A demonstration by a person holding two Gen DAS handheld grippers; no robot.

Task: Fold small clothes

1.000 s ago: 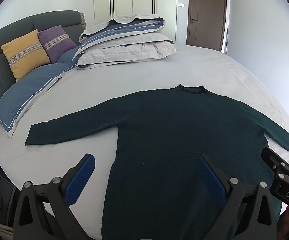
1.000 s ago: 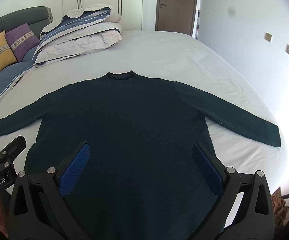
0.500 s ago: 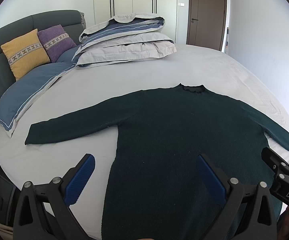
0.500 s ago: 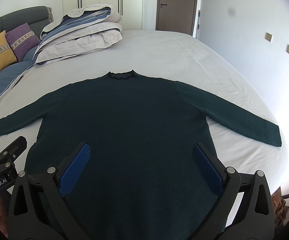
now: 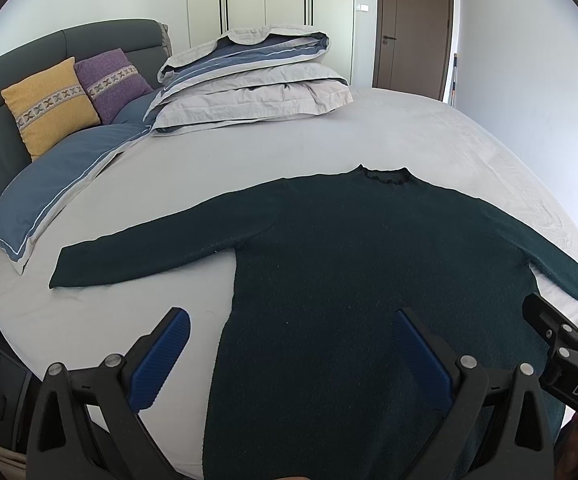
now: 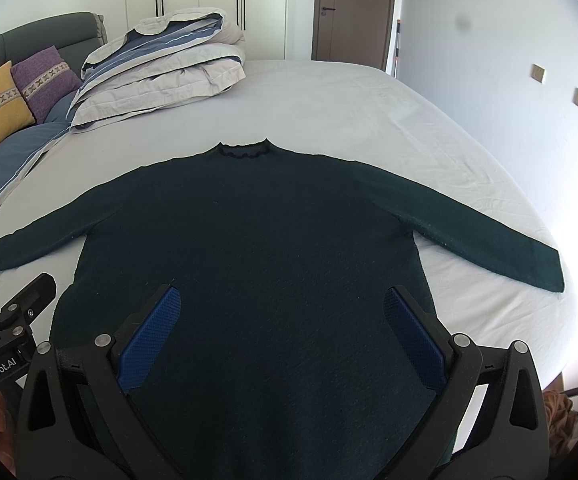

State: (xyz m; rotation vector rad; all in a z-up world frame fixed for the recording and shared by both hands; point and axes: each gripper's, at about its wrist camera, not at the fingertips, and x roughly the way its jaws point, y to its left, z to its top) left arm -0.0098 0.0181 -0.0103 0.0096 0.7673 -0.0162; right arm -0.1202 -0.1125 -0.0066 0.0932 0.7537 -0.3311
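A dark green sweater lies flat on the bed, collar away from me and both sleeves spread out sideways. My left gripper hovers open above the sweater's lower left edge, blue pads wide apart and nothing between them. Over the lower middle of the sweater my right gripper is open too, holding nothing. In the left wrist view the right gripper shows at the right edge. The left gripper appears at the left edge of the right wrist view.
The bed has a light grey sheet. A folded duvet stack sits at the head end, beside blue pillows and yellow and purple cushions against a grey headboard. Wardrobe and brown door stand behind; a wall lies right.
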